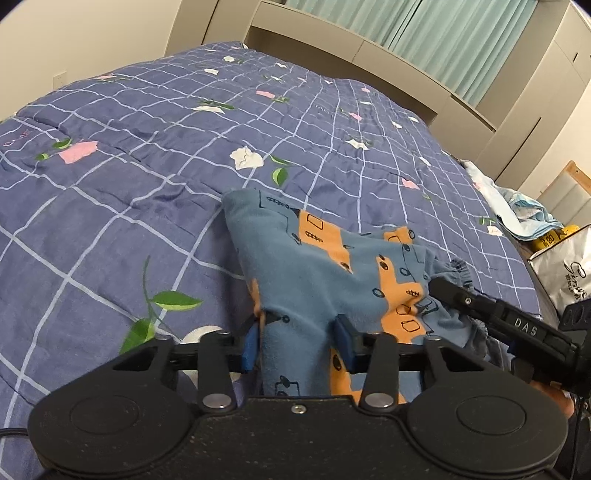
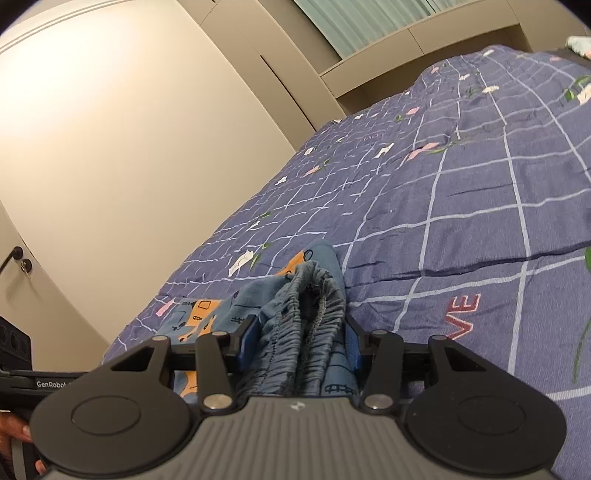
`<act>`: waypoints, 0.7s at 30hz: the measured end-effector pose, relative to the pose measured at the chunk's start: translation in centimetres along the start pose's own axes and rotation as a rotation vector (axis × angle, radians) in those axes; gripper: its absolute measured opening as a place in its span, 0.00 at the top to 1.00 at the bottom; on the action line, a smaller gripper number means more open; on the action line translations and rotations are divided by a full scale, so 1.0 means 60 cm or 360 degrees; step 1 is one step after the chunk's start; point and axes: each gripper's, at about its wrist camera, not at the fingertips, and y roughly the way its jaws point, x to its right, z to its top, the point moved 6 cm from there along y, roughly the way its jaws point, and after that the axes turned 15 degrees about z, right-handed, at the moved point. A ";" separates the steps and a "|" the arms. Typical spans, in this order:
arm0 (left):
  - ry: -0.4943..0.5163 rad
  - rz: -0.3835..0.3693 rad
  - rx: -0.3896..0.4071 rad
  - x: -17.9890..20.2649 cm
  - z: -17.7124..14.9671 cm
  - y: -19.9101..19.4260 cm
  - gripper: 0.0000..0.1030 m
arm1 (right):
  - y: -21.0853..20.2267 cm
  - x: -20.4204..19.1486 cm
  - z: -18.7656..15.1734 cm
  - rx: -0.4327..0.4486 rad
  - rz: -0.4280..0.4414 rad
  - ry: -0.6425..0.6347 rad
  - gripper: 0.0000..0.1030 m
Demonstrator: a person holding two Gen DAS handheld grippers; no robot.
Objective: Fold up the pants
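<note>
Small blue pants (image 1: 332,273) with orange patches and black drawings lie bunched on a purple checked bedspread (image 1: 147,192). My left gripper (image 1: 301,332) is shut on a fold of the pants fabric, which rises between its blue pads. My right gripper (image 2: 299,339) is shut on the gathered elastic waistband (image 2: 310,314) of the same pants. The right gripper's black finger (image 1: 480,306) shows in the left wrist view at the waistband, close to the right of my left gripper. The rest of the pants (image 2: 192,317) trails to the left in the right wrist view.
The bedspread (image 2: 480,206) covers the whole bed. A light blue cloth heap (image 1: 517,206), a silver bag (image 1: 565,269) and a yellow item lie at the bed's right edge. Beige wardrobes (image 2: 129,129) and green curtains (image 1: 443,33) stand beyond the bed.
</note>
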 end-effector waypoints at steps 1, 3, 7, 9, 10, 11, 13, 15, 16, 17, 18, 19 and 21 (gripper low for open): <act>-0.0008 0.0002 0.0003 -0.002 0.001 0.000 0.65 | 0.000 -0.003 -0.001 -0.0001 -0.0013 -0.0017 0.55; -0.0006 0.0005 0.0008 -0.001 0.004 -0.001 0.74 | 0.001 -0.015 -0.003 -0.0011 -0.0040 -0.0069 0.65; 0.0024 0.0015 0.0043 0.008 0.014 -0.007 0.83 | -0.001 -0.050 -0.008 -0.0008 -0.0116 -0.0222 0.74; 0.0051 0.0017 0.0068 0.016 0.023 -0.012 0.84 | -0.003 -0.061 -0.007 0.0013 -0.0163 -0.0250 0.75; 0.0066 0.0015 0.0085 0.021 0.029 -0.014 0.84 | -0.006 -0.066 -0.006 0.0029 -0.0180 -0.0258 0.76; 0.0082 0.0010 0.0104 0.027 0.036 -0.016 0.84 | -0.011 -0.071 -0.004 0.0045 -0.0192 -0.0271 0.76; 0.0102 -0.0009 0.0129 0.043 0.051 -0.016 0.84 | -0.022 -0.082 0.001 0.0081 -0.0215 -0.0312 0.76; 0.0116 -0.0058 0.0141 0.070 0.070 -0.011 0.84 | -0.038 -0.088 0.008 0.0128 -0.0261 -0.0349 0.76; 0.0135 -0.0085 0.0156 0.086 0.078 -0.009 0.84 | -0.048 -0.089 0.014 0.0156 -0.0292 -0.0363 0.76; 0.0168 -0.0115 0.0177 0.108 0.087 -0.007 0.84 | -0.060 -0.088 0.020 0.0192 -0.0325 -0.0370 0.76; 0.0194 -0.0139 0.0192 0.126 0.092 -0.004 0.84 | -0.074 -0.085 0.027 0.0241 -0.0362 -0.0371 0.76; 0.0219 -0.0168 0.0205 0.145 0.098 0.000 0.84 | -0.087 -0.082 0.033 0.0282 -0.0395 -0.0365 0.76; 0.0269 -0.0229 0.0219 0.186 0.108 0.009 0.84 | -0.114 -0.074 0.045 0.0360 -0.0482 -0.0362 0.76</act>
